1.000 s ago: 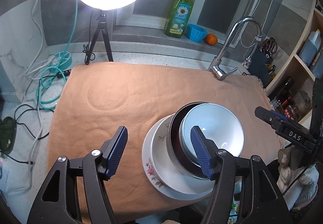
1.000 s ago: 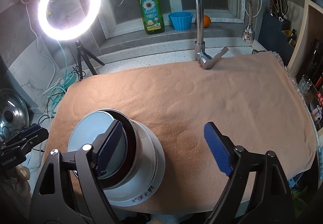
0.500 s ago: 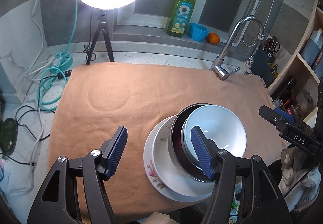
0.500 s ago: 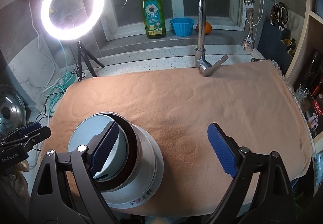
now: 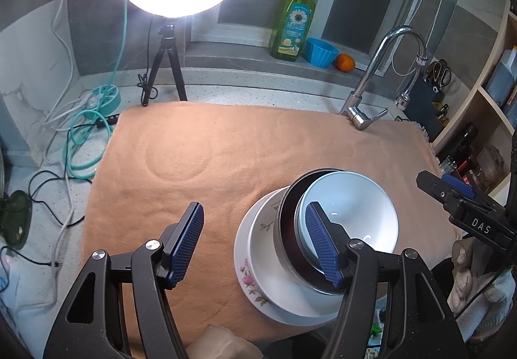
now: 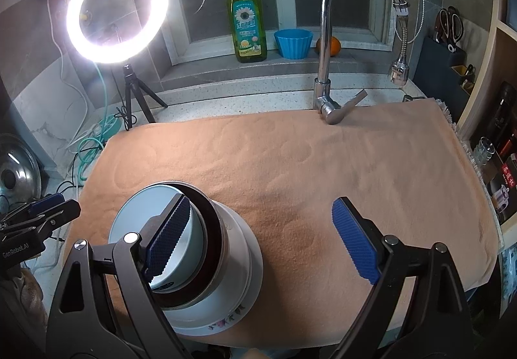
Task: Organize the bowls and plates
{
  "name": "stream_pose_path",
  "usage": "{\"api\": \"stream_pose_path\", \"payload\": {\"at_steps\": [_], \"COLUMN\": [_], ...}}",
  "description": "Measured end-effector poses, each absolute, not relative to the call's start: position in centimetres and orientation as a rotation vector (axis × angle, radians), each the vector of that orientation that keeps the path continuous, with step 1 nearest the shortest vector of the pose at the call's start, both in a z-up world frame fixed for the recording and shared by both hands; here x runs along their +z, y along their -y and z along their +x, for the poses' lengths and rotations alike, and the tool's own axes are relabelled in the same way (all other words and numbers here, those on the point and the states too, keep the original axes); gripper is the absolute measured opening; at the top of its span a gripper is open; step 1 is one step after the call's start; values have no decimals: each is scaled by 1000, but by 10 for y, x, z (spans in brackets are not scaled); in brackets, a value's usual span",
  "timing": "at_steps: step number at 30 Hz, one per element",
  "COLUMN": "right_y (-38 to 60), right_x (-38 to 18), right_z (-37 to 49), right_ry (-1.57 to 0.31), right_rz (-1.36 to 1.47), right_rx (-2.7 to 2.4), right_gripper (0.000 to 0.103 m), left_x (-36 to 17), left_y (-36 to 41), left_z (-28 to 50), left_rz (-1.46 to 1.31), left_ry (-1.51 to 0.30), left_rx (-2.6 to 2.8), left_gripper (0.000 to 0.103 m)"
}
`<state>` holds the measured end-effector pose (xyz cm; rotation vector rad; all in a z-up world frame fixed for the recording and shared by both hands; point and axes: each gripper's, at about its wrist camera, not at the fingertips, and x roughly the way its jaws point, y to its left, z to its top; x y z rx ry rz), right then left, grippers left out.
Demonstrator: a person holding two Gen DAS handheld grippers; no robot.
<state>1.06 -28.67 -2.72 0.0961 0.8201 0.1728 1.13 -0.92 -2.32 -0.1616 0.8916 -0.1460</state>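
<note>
Right gripper [image 6: 263, 234] fingers have just been opening, nothing pressed between them | left gripper [image 5: 255, 241] fingers apart, empty | pale bowl [image 5: 355, 207] nested in dark bowl [image 5: 287, 207] on floral plate [image 5: 258, 275], behind left gripper's right finger | towel [image 6: 323, 165] beyond | faucet [image 6: 326, 68] farthest.

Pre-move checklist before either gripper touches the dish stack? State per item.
1. Dishes nested: white bowl sits in dark bowl on floral plate: ok.
2. Left gripper empty, jaws open: ok.
3. Right gripper empty; jaws have just been opening, nothing between them: ok.
4. Stack clear of the towel edge: not ok, plate sits at the near edge.
5. Open towel space behind the stack: ok.
6. Stack level: cannot tell.
</note>
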Motion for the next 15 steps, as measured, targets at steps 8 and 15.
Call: {"api": "stream_pose_path", "payload": {"at_steps": [8,15], "right_y": [286,286], "right_x": [-27,-29], "right_z": [12,16], "right_ry": [-824,-827], "right_rz": [98,98], "right_rx": [173,175], "right_gripper": [92,92], "left_x": [-24,-25], "left_y": [9,9], "left_z": [13,13], "left_rz": [-159,-158], "left_ry": [-891,-893], "left_rx": [-143,-142], "left_gripper": [65,65]}}
